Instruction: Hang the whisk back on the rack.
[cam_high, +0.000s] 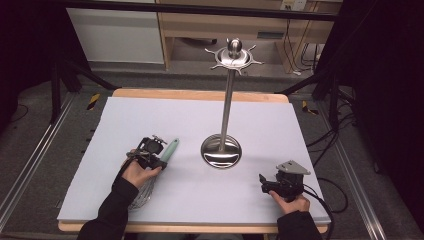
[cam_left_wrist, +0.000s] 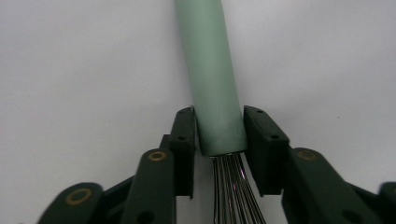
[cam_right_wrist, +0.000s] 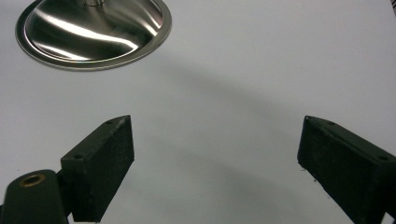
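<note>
A whisk with a mint-green handle (cam_high: 170, 148) and wire loops (cam_high: 141, 196) lies on the white table (cam_high: 165, 117) at the front left. My left gripper (cam_high: 159, 159) is shut on the whisk's handle (cam_left_wrist: 212, 84), right where the wires (cam_left_wrist: 233, 196) come out of it; both pads press on the handle's sides. My right gripper (cam_high: 262, 181) rests near the front right of the table, open, and nothing sits between its fingers (cam_right_wrist: 105, 163). A steel utensil stand (cam_high: 227, 100) rises at the table's middle.
The stand's round base (cam_high: 221, 152) (cam_right_wrist: 93, 32) lies between the two grippers, and its hooked crown (cam_high: 234, 55) sits high above the table. Wooden shelving stands behind the table. Cables trail on the floor at the right.
</note>
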